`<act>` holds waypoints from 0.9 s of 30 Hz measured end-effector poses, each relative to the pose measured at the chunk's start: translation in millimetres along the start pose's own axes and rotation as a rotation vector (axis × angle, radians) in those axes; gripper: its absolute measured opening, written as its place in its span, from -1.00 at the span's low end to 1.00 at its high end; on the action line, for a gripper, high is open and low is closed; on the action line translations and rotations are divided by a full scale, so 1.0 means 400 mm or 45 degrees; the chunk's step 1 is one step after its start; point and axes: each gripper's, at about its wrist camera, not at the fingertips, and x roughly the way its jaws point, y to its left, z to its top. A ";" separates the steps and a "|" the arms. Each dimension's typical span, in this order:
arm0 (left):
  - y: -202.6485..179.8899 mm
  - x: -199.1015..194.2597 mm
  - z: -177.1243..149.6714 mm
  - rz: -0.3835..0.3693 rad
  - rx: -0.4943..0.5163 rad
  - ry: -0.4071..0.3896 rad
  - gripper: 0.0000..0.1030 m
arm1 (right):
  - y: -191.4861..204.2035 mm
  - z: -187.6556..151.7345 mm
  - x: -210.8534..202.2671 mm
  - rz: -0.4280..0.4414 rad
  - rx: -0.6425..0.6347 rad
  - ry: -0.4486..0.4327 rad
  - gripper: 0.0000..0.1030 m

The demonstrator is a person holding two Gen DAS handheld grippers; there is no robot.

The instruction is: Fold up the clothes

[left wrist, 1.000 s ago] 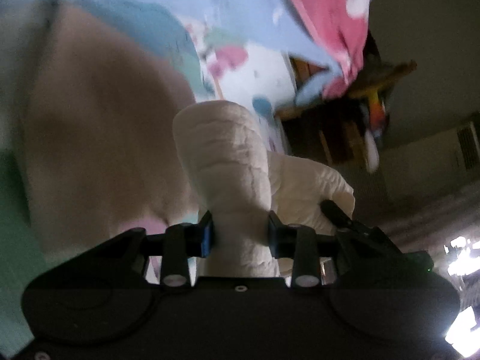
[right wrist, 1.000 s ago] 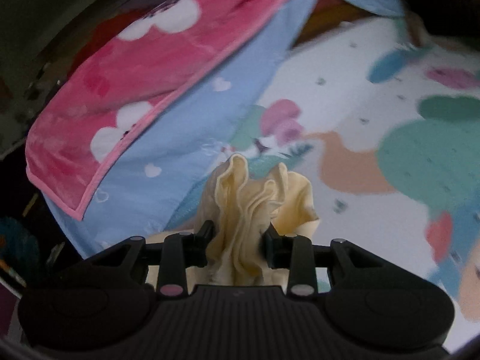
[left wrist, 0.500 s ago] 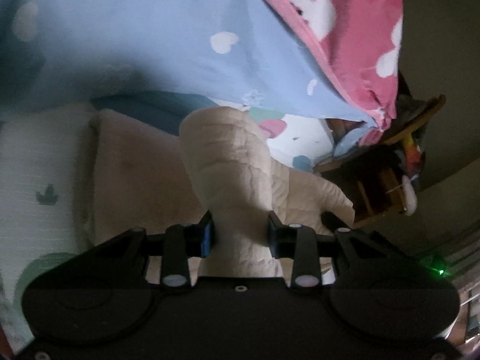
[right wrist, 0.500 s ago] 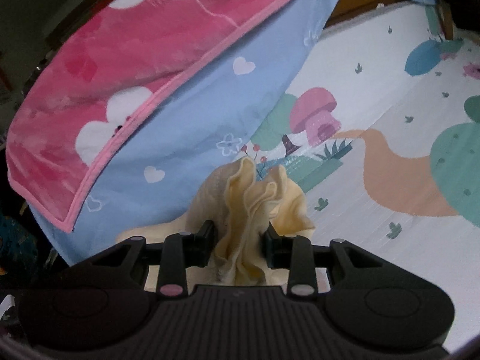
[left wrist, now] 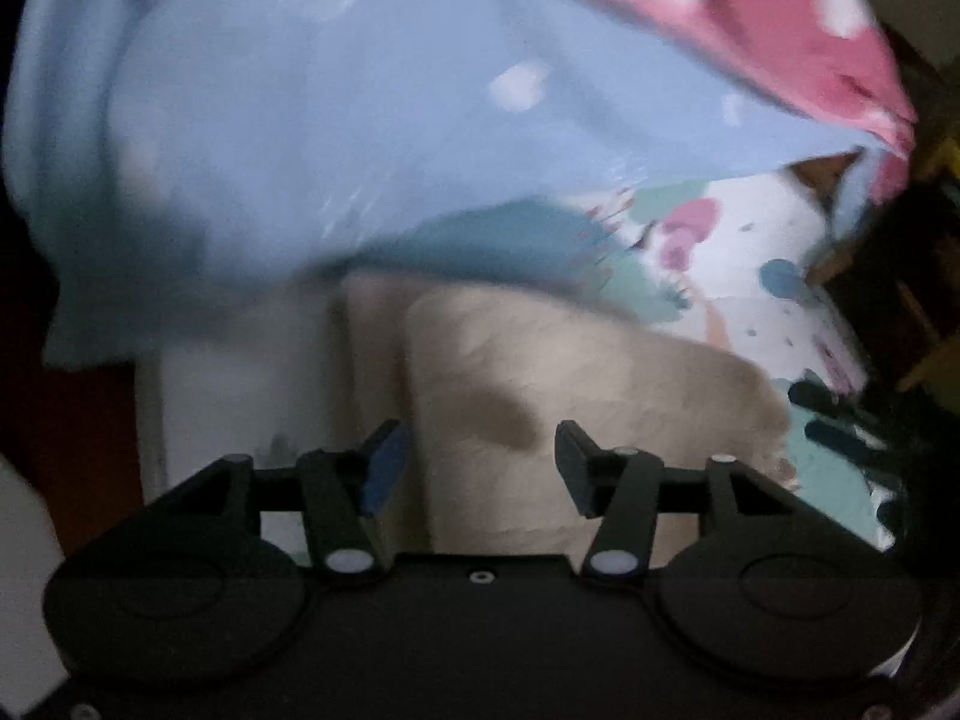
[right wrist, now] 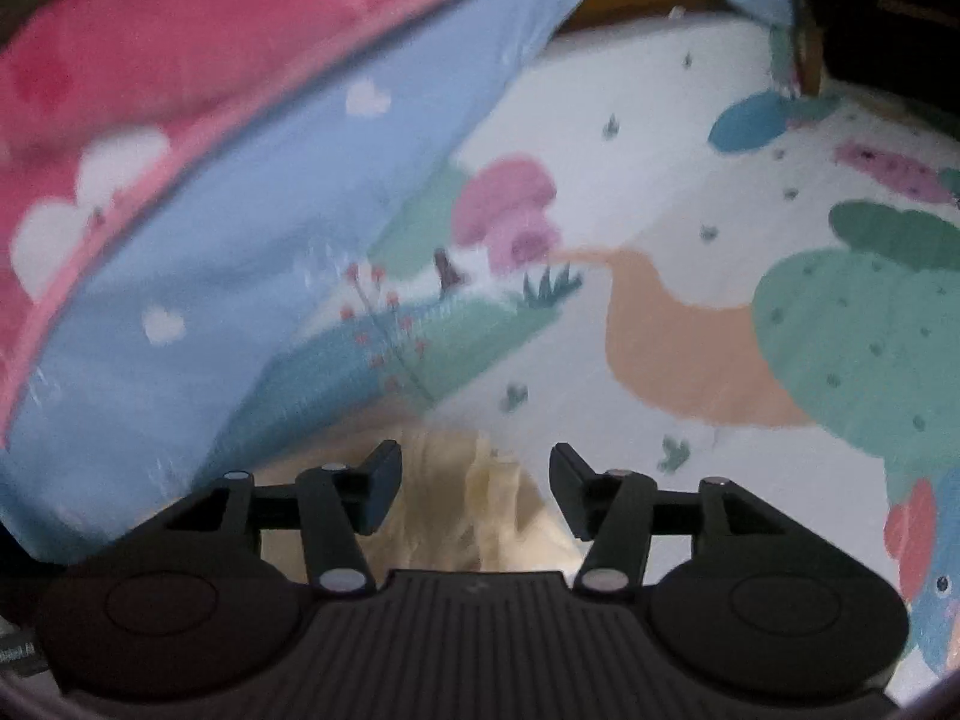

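Observation:
A cream, crinkled garment (left wrist: 570, 384) lies on the patterned bed sheet, right in front of my left gripper (left wrist: 477, 459). The left jaws stand apart with the cloth loose between them. In the right wrist view the same pale yellow garment (right wrist: 480, 498) lies low between the fingers of my right gripper (right wrist: 474, 480), whose jaws also stand apart. Both views are blurred by motion.
A blue blanket with white hearts (left wrist: 372, 138) (right wrist: 252, 276) and a pink blanket with white clouds (left wrist: 780, 30) (right wrist: 150, 78) are heaped behind the garment. The cartoon-print bed sheet (right wrist: 690, 312) stretches to the right. Dark wooden furniture (left wrist: 912, 276) stands past the bed's edge.
Both grippers have opened and let go of the cream garment. It has dropped from bunched upright folds to lying low on the bed.

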 end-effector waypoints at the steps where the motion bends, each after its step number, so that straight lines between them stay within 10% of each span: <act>1: -0.017 -0.004 0.005 -0.038 0.041 -0.021 0.04 | 0.002 0.003 -0.014 0.022 -0.016 -0.024 0.06; 6: -0.068 0.028 0.024 -0.160 0.169 -0.045 0.04 | 0.091 -0.022 -0.003 0.122 -0.237 0.025 -0.21; 20: 0.040 0.132 0.041 -0.064 -0.072 0.181 -0.04 | 0.133 -0.041 0.130 -0.022 -0.232 0.237 -0.21; 27: -0.011 0.134 0.063 -0.008 0.090 0.052 0.00 | 0.099 -0.047 0.046 0.002 -0.033 0.049 -0.20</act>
